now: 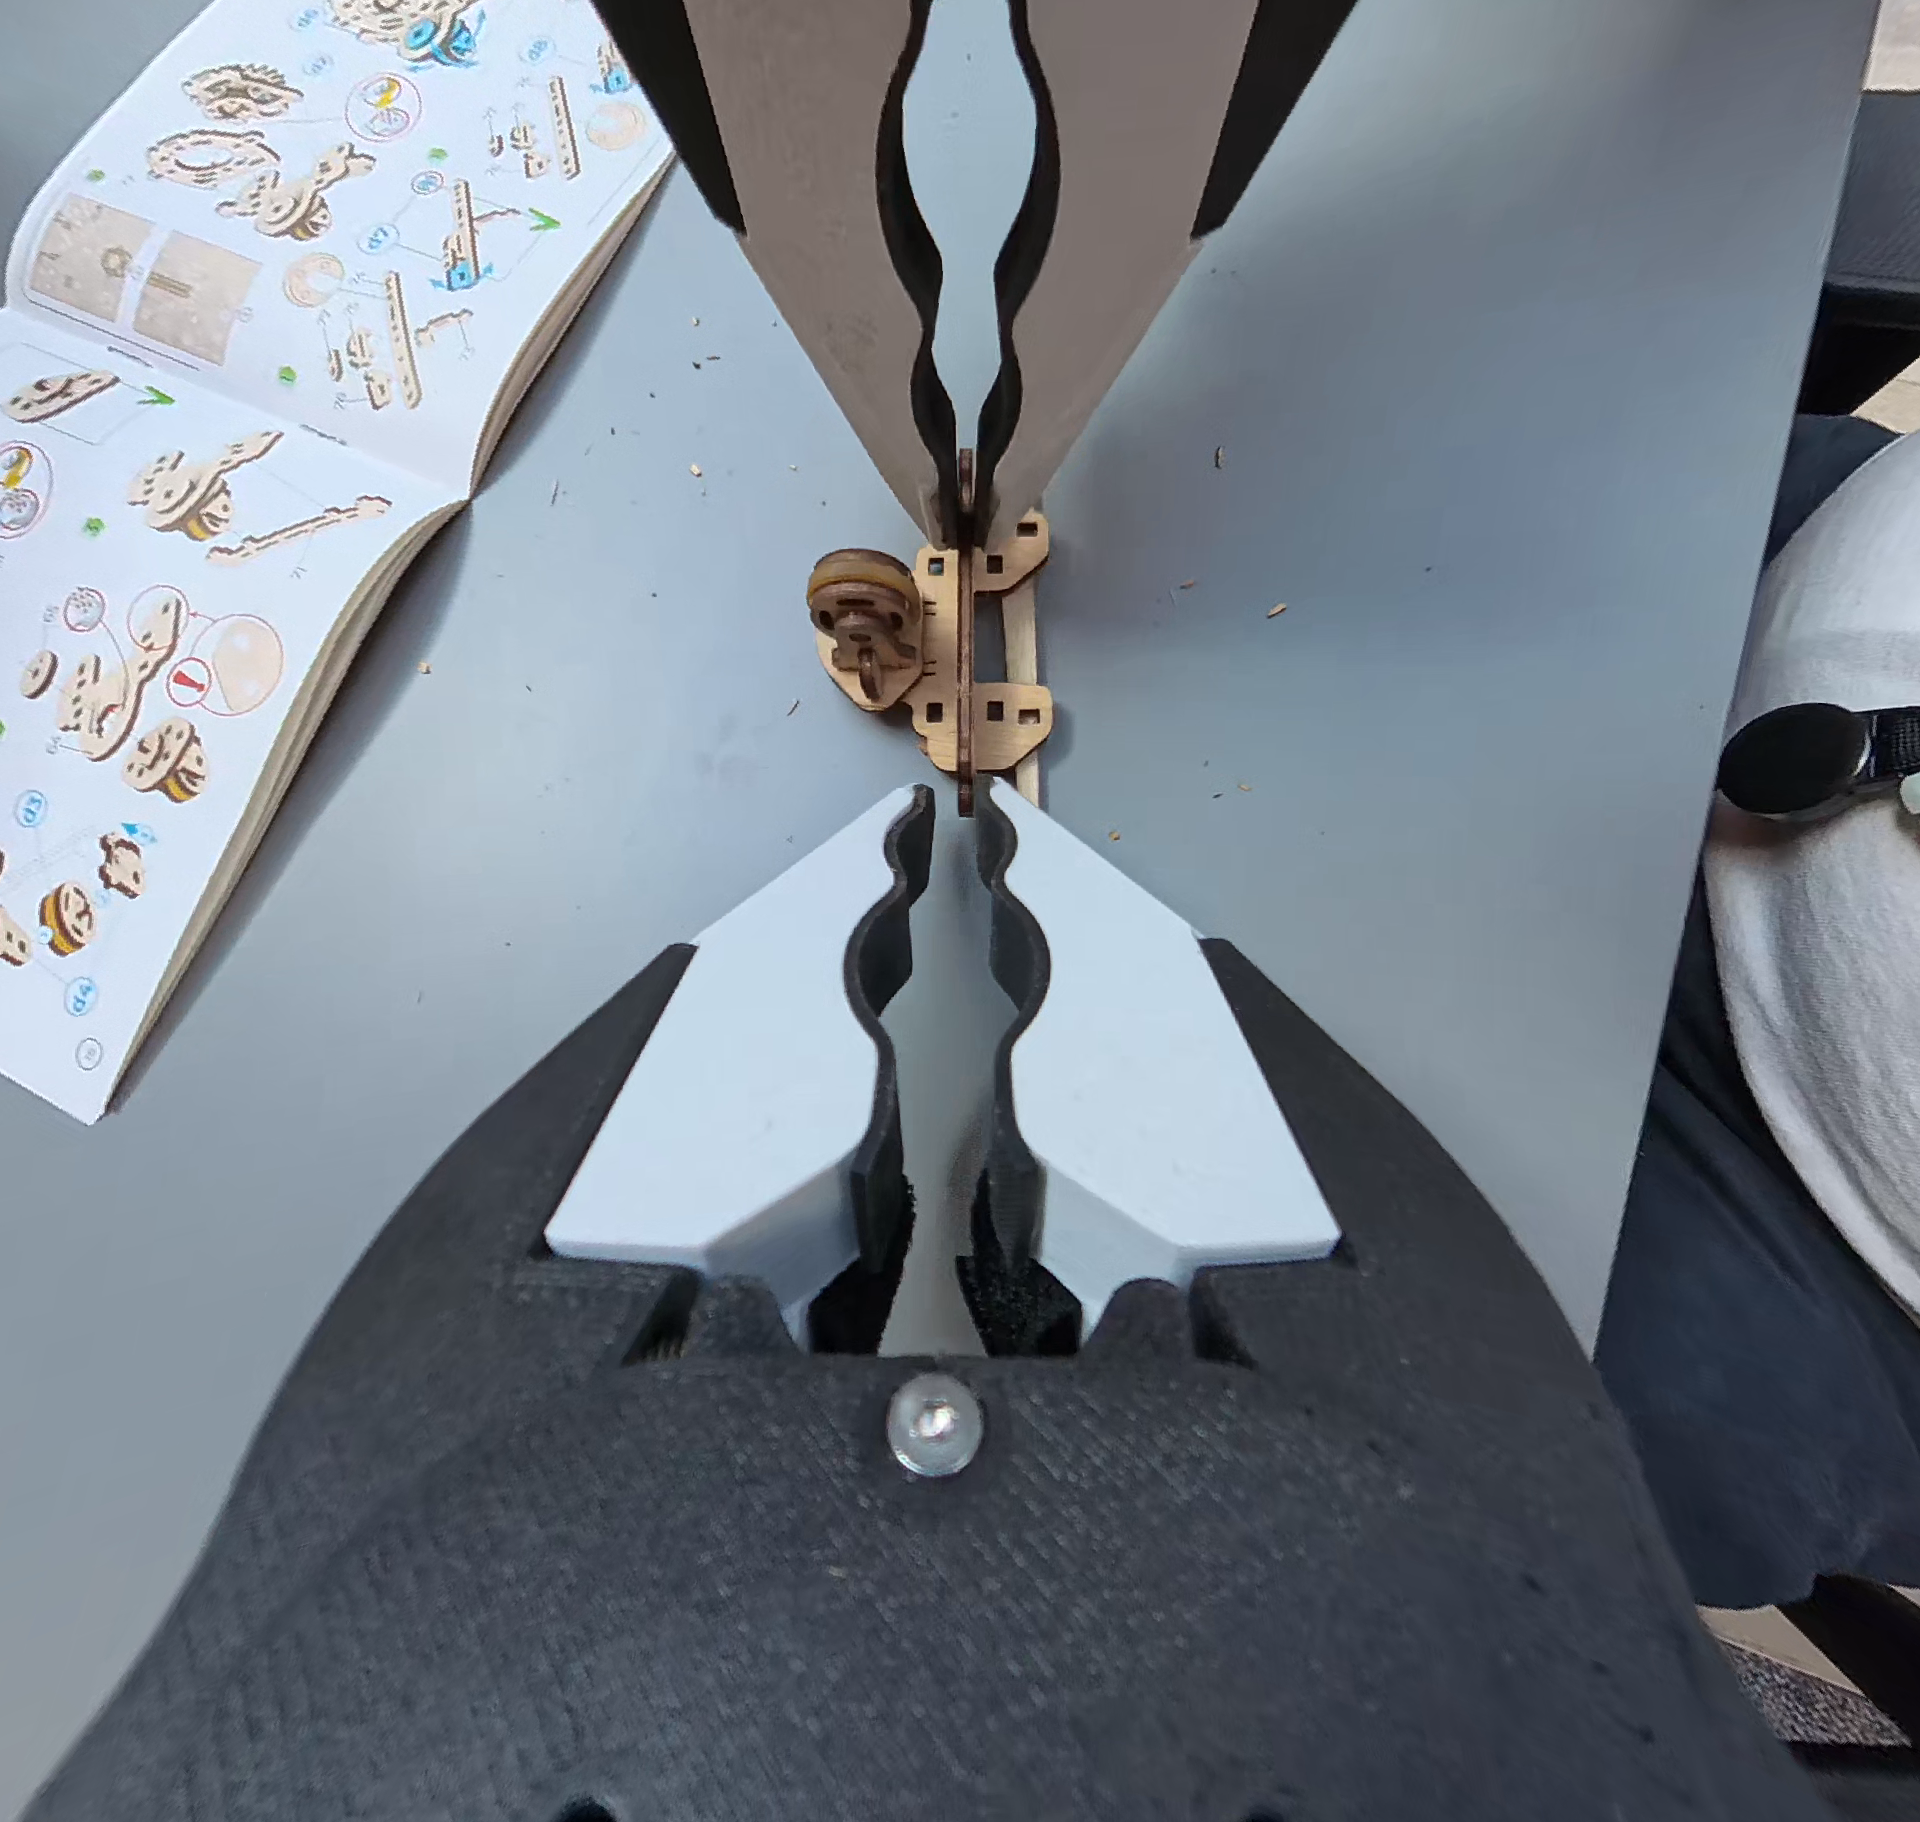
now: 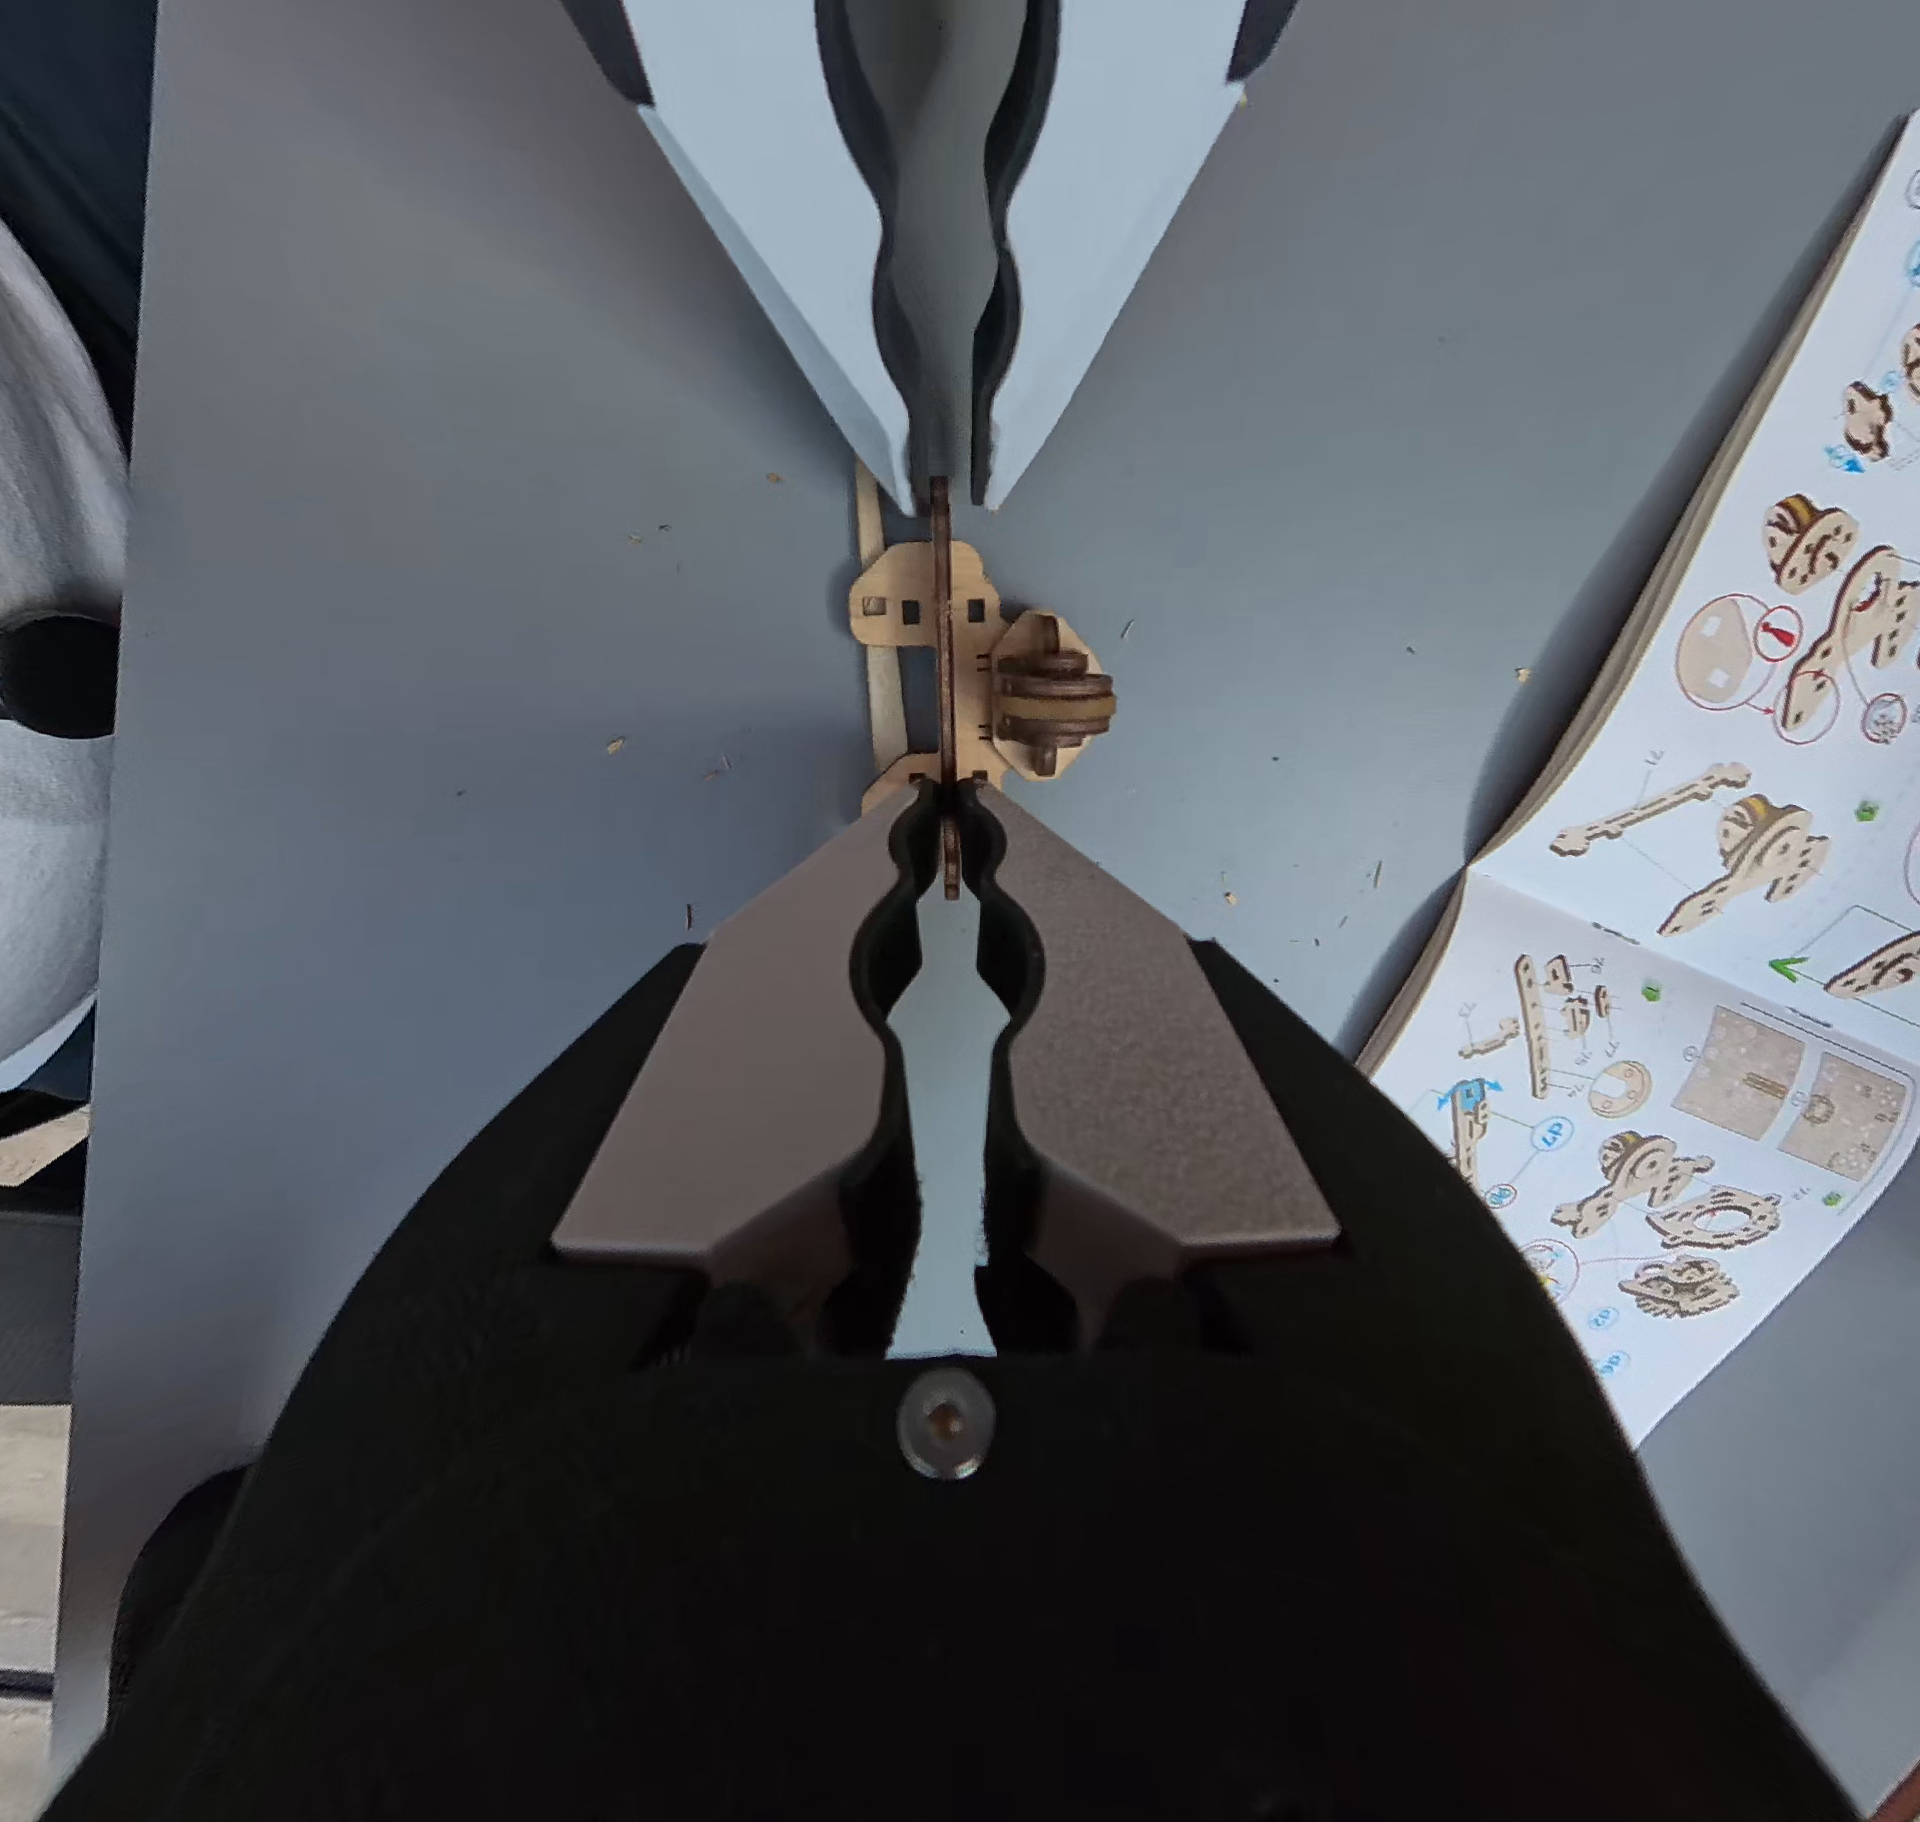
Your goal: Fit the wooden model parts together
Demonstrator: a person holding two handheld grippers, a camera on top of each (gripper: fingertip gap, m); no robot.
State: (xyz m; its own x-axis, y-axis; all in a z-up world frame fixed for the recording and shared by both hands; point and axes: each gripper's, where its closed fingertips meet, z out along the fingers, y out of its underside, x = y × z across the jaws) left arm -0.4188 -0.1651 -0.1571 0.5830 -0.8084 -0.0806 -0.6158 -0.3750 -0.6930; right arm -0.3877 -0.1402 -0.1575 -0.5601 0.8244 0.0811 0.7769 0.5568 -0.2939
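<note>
A small wooden model [image 1: 940,650] lies on the grey table [image 1: 1403,525]. It is a light plywood plate with square holes and a round wheel part [image 1: 862,593] with a yellow band. A thin dark wooden strip [image 1: 964,629] stands on edge across the plate. My right gripper [image 2: 948,816], with brown fingers, is shut on one end of the strip [image 2: 945,671]. My left gripper [image 1: 956,811], with light blue fingers, sits at the strip's other end. Its jaws stand a little apart on either side of the strip tip. In the left wrist view the right gripper [image 1: 966,510] faces it from the top.
An open instruction booklet [image 1: 260,401] lies left of the model; it also shows in the right wrist view [image 2: 1714,993]. A thin light wooden stick [image 1: 1029,645] lies under the plate. The table edge [image 1: 1704,733] runs close by, with a person in light clothing [image 1: 1829,920] beyond it. Wood crumbs dot the table. One gripper's finger ends stand about 5 centimeters off the other's.
</note>
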